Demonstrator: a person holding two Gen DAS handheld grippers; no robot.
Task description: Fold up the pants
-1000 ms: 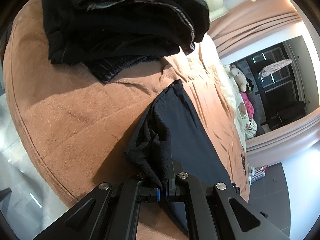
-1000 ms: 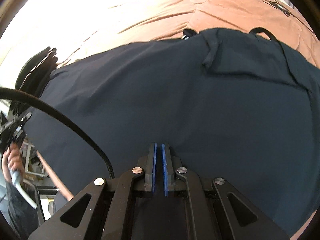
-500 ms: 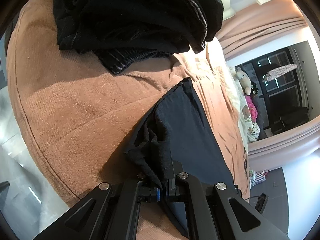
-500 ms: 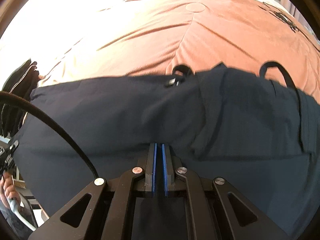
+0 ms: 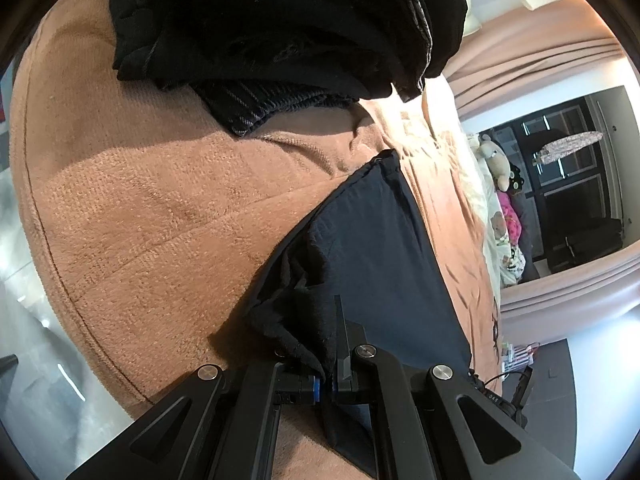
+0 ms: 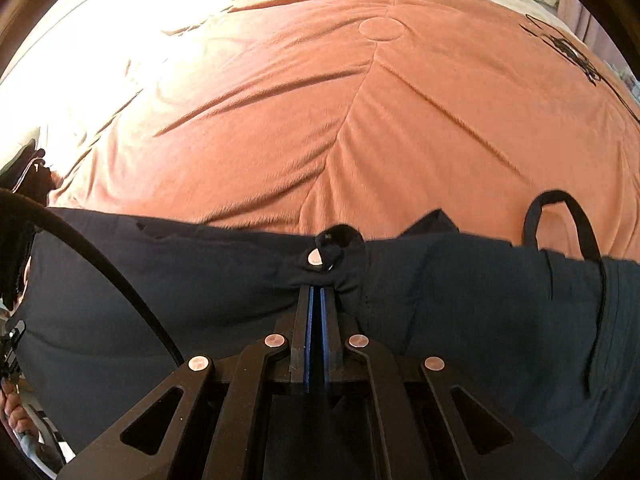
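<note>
Dark navy pants (image 6: 460, 304) lie across an orange blanket on a bed, with a black drawstring loop (image 6: 560, 216) at the right. My right gripper (image 6: 318, 292) is shut on a bunched part of the pants' far edge, next to a small metal button. In the left wrist view the pants (image 5: 372, 248) run away as a narrow folded strip. My left gripper (image 5: 326, 376) is shut on a bunched end of the pants, just above the blanket.
A stack of folded black and striped clothes (image 5: 280, 32) sits on the orange blanket (image 5: 140, 208) beyond the left gripper. The bed edge curves at the left. Stuffed toys (image 5: 496, 160) and curtains lie far right. The blanket (image 6: 360, 112) spreads wide beyond the pants.
The right gripper has moved across the pants to their far edge, now shut on bunched cloth there. The left gripper has moved closer to the clothes stack, still holding its end.
</note>
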